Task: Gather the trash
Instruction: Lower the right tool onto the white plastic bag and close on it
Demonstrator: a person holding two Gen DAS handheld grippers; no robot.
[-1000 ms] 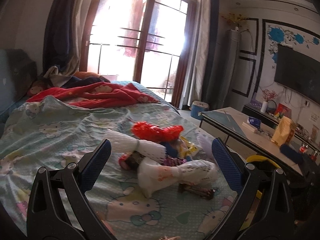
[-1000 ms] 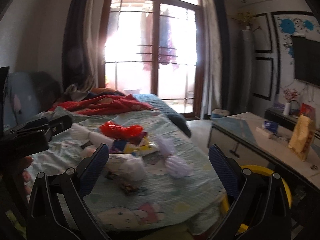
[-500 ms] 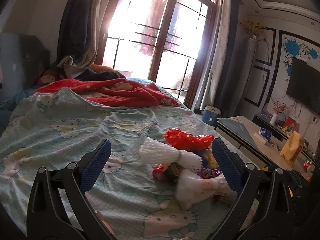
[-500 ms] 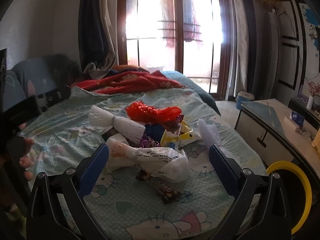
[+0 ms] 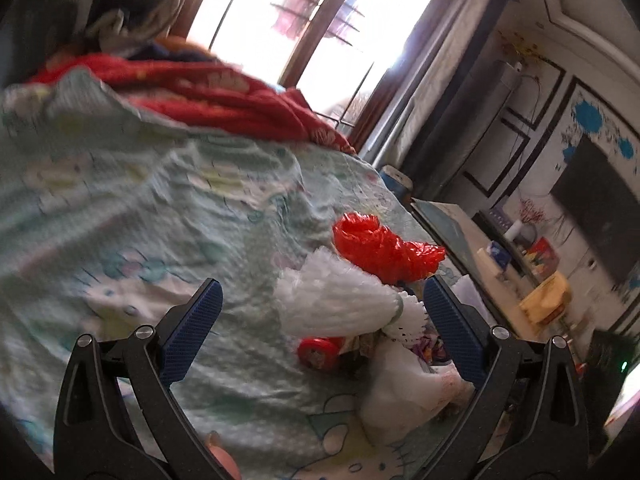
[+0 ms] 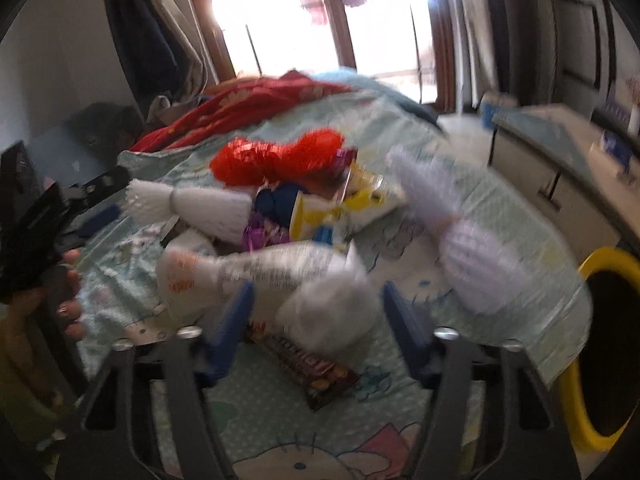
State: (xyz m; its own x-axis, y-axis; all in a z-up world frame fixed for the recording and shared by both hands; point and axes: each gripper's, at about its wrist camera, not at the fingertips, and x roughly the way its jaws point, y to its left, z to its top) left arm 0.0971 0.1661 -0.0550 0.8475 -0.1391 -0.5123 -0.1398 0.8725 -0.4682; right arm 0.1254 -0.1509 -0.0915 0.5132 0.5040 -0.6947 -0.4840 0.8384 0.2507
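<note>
A pile of trash lies on the pale green cartoon-print bedspread (image 5: 120, 208). My left gripper (image 5: 322, 320) is open, with its blue pads on either side of a white foam net (image 5: 340, 300). A red plastic bag (image 5: 384, 248) lies behind the net, and a red round cap (image 5: 318, 354) and a white plastic bag (image 5: 404, 392) lie below it. My right gripper (image 6: 318, 320) hangs low over the pile, its jaws closing. The bulging end of the white plastic bag (image 6: 332, 316) sits between its pads, which do not visibly press it.
A dark snack wrapper (image 6: 308, 368) lies under the right gripper, with a yellow packet (image 6: 344, 208) and a lilac foam net (image 6: 460, 236) beyond it. A yellow-rimmed bin (image 6: 588, 272) stands off the bed's right edge, beside a low table (image 6: 560, 148). A red blanket (image 5: 208, 92) lies at the far end.
Both grippers have come down and closer to the pile. The right jaws have narrowed from wide open around the white bag. The left view has rolled and now frames the foam net.
</note>
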